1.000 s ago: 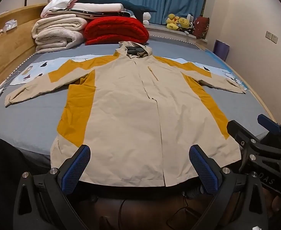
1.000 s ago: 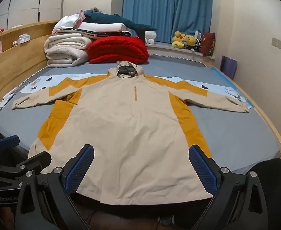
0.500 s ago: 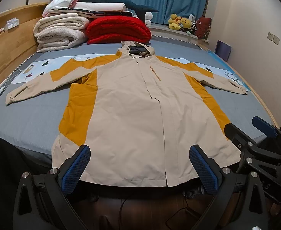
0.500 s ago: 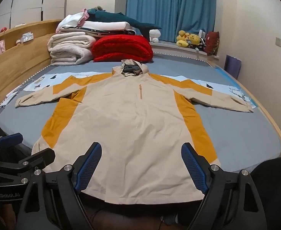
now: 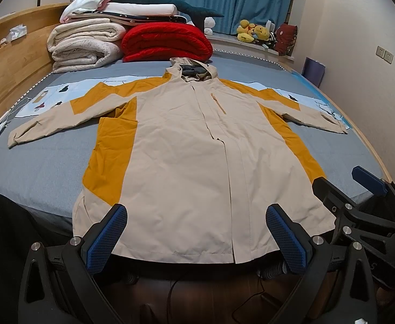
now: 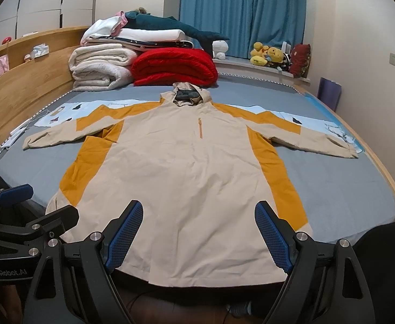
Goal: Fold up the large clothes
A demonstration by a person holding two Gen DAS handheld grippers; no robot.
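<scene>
The jacket (image 5: 186, 162) lies flat on the bed (image 5: 38, 167), sleeves spread left and right. Behind its hood sit folded quilts (image 5: 167, 41); both grippers hover before its hem.

Beige-and-mustard jacket (image 6: 176, 178) flat on bed (image 6: 332, 189)

Even indoor light; sharp; fisheye-bent, dark corners

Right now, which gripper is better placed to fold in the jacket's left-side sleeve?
Left gripper: open, nearer the jacket's left hem corner. Right gripper sits further right.
</scene>
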